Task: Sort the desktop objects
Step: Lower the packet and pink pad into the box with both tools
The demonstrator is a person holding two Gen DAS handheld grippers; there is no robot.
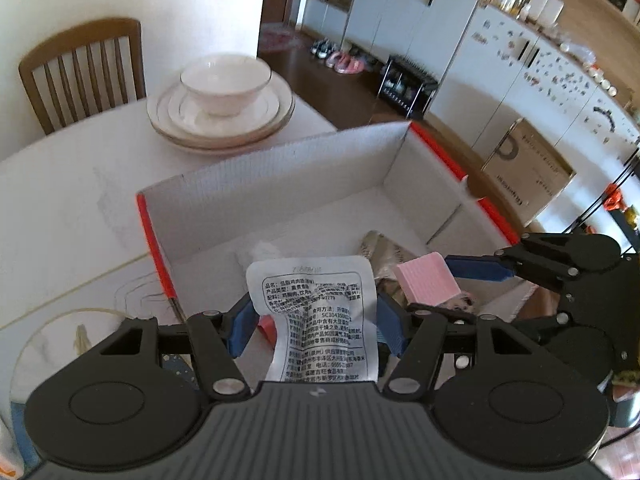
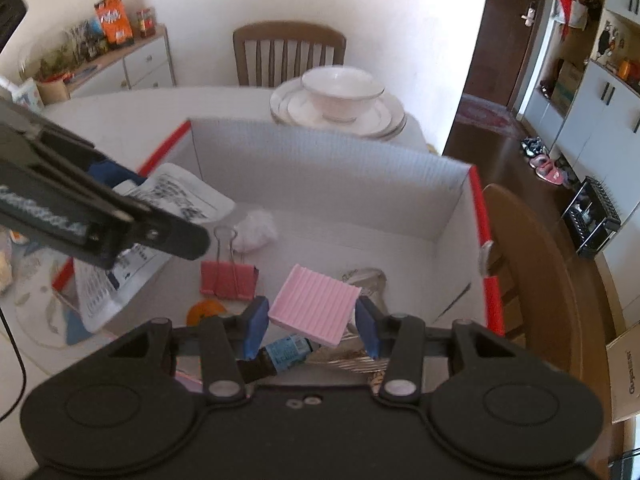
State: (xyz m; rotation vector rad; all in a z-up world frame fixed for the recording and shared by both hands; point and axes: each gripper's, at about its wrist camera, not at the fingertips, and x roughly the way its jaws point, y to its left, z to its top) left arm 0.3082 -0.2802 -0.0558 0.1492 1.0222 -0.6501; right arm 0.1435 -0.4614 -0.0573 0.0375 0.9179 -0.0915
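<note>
My left gripper is shut on a white food sachet with black print, held over the near left part of the open cardboard box. The sachet also shows in the right wrist view. My right gripper is shut on a pink ribbed pad, held over the box's near right part; the pad also shows in the left wrist view. Inside the box lie a red binder clip, a white tissue wad, an orange piece, a blue-labelled tube and a silvery wrapper.
Stacked white plates with a bowl stand on the table behind the box. A wooden chair is beyond the table. A second chair back is close to the box's right side. A round mat lies at the near left.
</note>
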